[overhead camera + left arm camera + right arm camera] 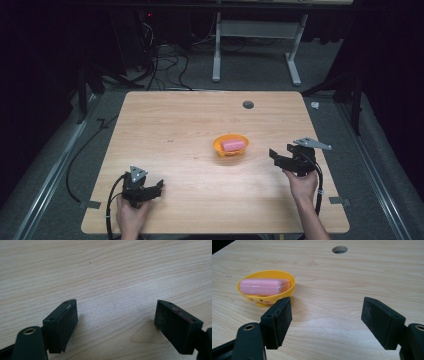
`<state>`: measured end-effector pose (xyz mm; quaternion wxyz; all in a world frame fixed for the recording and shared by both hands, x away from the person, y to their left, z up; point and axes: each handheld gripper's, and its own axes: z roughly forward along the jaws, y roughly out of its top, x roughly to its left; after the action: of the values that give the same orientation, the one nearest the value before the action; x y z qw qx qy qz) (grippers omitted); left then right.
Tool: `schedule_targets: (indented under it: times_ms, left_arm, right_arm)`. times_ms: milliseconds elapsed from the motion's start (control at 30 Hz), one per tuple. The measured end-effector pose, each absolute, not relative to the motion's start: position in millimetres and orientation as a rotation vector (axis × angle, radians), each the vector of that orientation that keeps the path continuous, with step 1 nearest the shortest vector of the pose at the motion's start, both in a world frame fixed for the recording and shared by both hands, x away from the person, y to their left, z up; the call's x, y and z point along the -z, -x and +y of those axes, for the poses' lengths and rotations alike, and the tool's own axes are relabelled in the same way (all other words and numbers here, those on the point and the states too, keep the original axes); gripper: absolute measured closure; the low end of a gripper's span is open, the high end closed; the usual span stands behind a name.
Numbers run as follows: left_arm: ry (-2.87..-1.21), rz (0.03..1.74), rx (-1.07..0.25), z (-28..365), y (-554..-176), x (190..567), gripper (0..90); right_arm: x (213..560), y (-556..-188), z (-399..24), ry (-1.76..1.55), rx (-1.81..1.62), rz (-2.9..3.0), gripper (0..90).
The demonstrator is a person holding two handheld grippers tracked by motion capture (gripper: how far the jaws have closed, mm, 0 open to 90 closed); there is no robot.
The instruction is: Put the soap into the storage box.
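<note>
A small yellow-orange dish (230,149) stands near the middle of the wooden table (170,125), and a pink soap-like bar (234,144) lies in it. My right gripper (274,156) is open just right of the dish, held by a hand at the table's right. In the right gripper view the dish (265,300) and bar (263,286) sit ahead and left of the open gripper (325,323), apart from its pads. My left gripper (159,186) rests low near the front left, open over bare wood (115,322).
A round cable hole (248,104) sits in the table's far right part, also seen as a hole (339,249) in the right gripper view. Beyond the table are a white desk frame (257,40) and loose cables (160,65) on the grey floor.
</note>
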<state>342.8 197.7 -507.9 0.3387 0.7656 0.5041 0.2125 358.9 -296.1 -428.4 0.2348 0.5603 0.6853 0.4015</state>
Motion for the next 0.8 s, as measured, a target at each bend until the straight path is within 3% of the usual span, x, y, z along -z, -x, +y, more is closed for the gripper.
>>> schedule_targets:
  times_ms: [800]
  left_arm:
    - [-1.994,1.313,-0.553,197.7,-342.8,507.9,19.3]
  right_arm:
    - [450.4,-345.5,-313.4,-1.612,-1.125,1.848,26.0]
